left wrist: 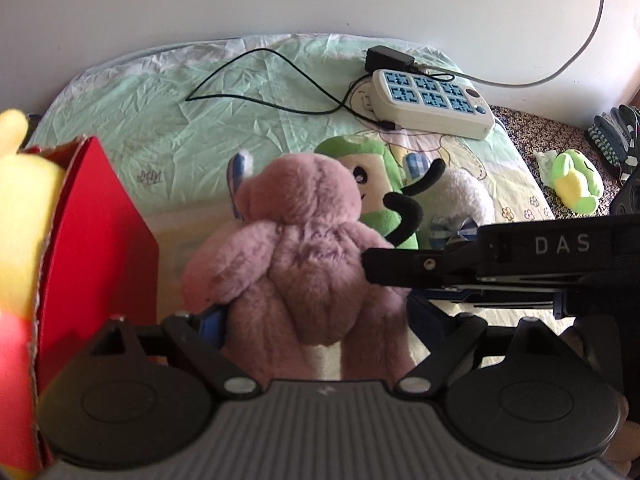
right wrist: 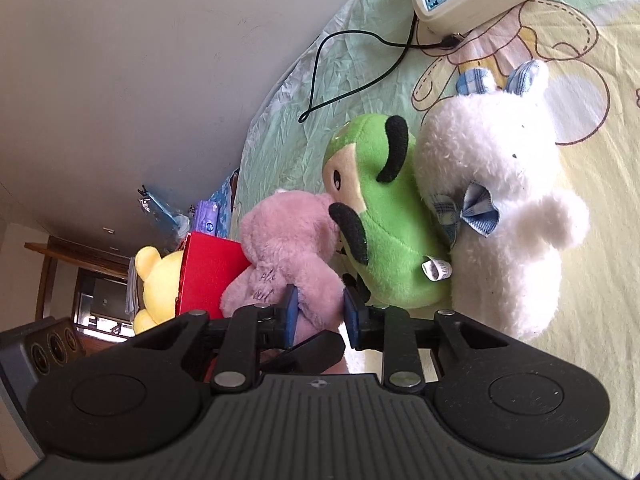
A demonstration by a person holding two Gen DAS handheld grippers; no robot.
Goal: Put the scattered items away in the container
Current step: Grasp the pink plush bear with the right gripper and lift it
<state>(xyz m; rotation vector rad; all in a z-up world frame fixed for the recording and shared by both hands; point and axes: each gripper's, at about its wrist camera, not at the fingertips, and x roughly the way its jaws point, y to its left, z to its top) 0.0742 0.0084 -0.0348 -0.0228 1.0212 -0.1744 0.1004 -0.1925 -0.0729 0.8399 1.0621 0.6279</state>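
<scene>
Right gripper (right wrist: 318, 316) pinched on pink plush bear (right wrist: 292, 248), blue pads pressed into its fur.
Fluffy dusty-pink, dark scribbles across the back; lay on green cartoon bedsheet (left wrist: 168, 120), leaning against green plush (right wrist: 384, 248), white plush (right wrist: 500, 208) beyond. Left gripper (left wrist: 316, 320) spread wide around the lower body, grip uncertain. Red box (left wrist: 92, 240) just beside, yellow plush (left wrist: 24, 216) inside.

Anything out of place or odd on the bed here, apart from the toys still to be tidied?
Yes: a power strip with a black adapter plugged in lies on the sheet, its thin black cable looping loose across the bedding behind the plush toys.
</scene>
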